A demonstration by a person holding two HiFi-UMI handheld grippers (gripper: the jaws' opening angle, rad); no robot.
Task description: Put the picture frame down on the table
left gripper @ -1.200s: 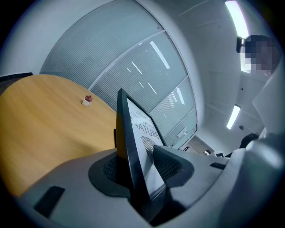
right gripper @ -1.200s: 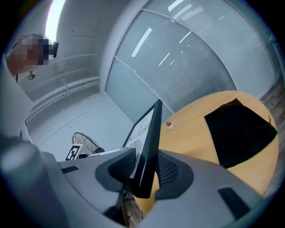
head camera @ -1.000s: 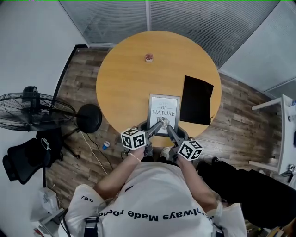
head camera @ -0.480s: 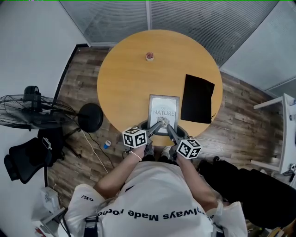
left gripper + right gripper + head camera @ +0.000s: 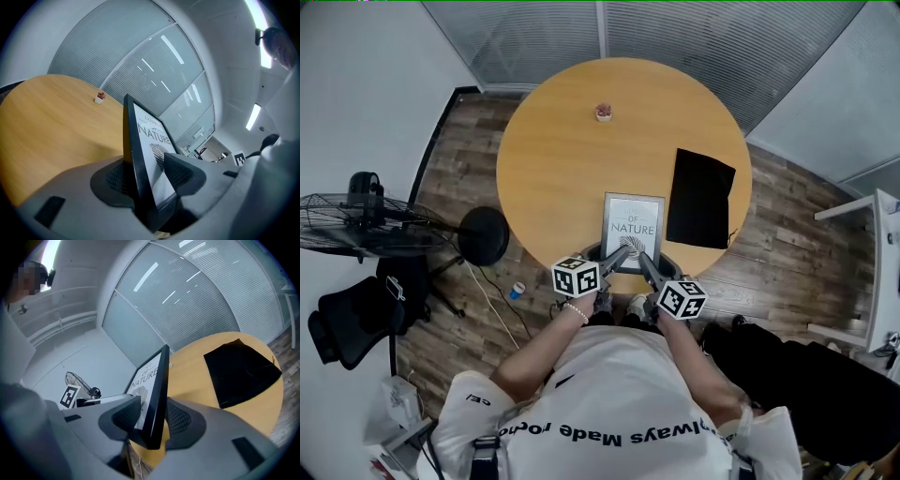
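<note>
Head view shows the picture frame (image 5: 632,230) over the near edge of the round desk (image 5: 553,169), its printed face turned up toward the camera. It is gripped at its two near corners. The left tongs (image 5: 617,257) have their jaws closed on the left corner, one pad on the black back and one on the glass. The right tongs (image 5: 645,263) are clamped the same way on the right corner. The left gripper view shows the frame (image 5: 140,159) edge-on between the left tongs (image 5: 145,180). The right gripper view shows it (image 5: 157,394) pinched in the right tongs (image 5: 150,420).

The print reads "OF NATURE"; the line above it is too small to read. The frame's near edge is hidden behind the jaws, so whether it touches the desk cannot be told.

Just right of the frame a black cloth (image 5: 700,199) lies flat on the desk. Near the far edge stands a small white pot (image 5: 603,113) holding something reddish, too small to make out. On the floor to the left stands a fan (image 5: 356,225).
</note>
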